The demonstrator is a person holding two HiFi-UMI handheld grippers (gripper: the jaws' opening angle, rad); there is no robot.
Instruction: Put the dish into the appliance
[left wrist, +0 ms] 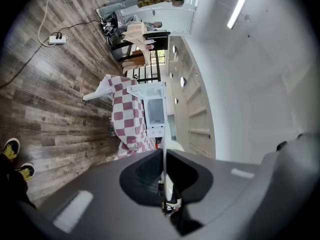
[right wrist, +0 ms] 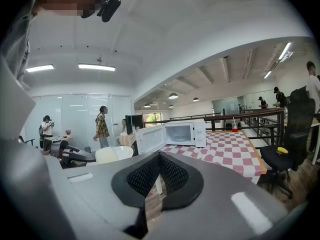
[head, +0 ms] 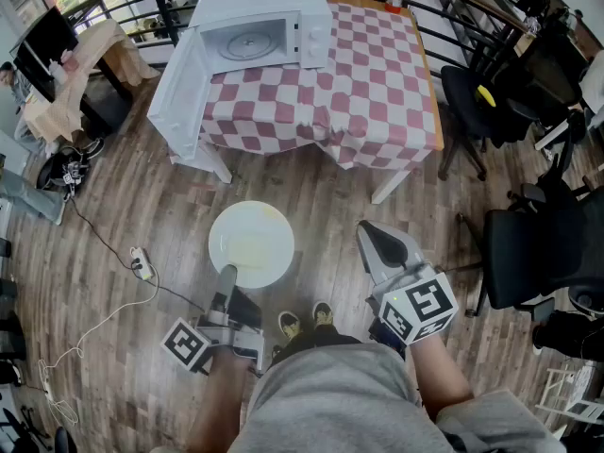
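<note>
Left gripper (head: 226,279) fingers pinch the dish (head: 251,243) rim, holding it level for the open appliance (head: 264,28) (right gripper (head: 376,242) fingers pressed together, empty).

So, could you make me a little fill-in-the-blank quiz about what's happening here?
1. The white plate is gripped at its rim by the ____ gripper.
2. The microwave on the table has its door ____.
3. The right gripper has its jaws together and holds ____.

Missing words: left (the left gripper); open; nothing.
</note>
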